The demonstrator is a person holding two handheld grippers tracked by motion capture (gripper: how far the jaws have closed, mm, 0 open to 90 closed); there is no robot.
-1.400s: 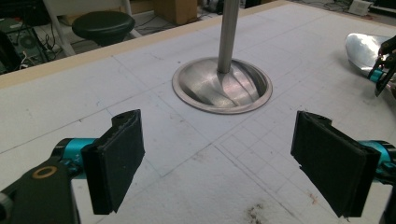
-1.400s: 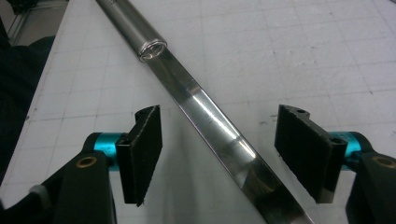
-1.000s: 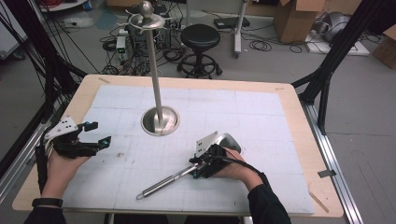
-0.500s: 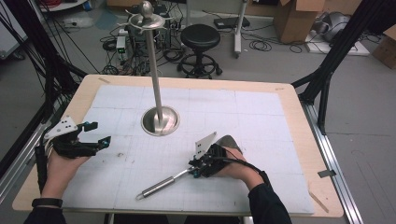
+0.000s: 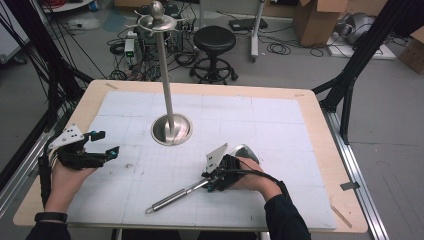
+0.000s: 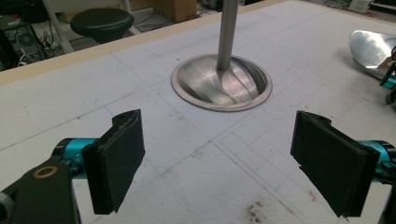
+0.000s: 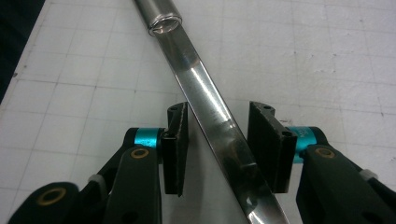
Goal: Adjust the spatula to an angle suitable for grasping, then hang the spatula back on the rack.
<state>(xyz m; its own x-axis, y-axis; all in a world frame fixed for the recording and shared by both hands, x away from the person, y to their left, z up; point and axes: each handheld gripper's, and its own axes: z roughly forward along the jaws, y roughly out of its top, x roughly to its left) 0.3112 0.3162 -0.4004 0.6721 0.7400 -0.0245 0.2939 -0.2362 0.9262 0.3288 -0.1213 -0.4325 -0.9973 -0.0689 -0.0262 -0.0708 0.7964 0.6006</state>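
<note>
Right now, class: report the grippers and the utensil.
Left gripper open, empty. Right gripper open, jaws astride metal spatula neck, gaps both sides. Utensil stand clear.

The utensil handle [image 7: 210, 107] between my right gripper [image 7: 219, 144]'s matt, rough-looking black pads [image 7: 268, 140] is gleaming like polished metal. The stand base [image 6: 221, 83] is showing brushed metal. The gridded sheet [image 5: 280, 125] is looking matt, the table's rim [image 5: 320, 130] like bare wood.

A black stool [image 5: 214, 42] stands beyond the table [image 5: 320, 135], cables [image 5: 125, 47] tangled on the floor beside it; cardboard boxes [image 5: 317, 20] sit at far right, near a black frame leg [image 5: 350, 75]
</note>
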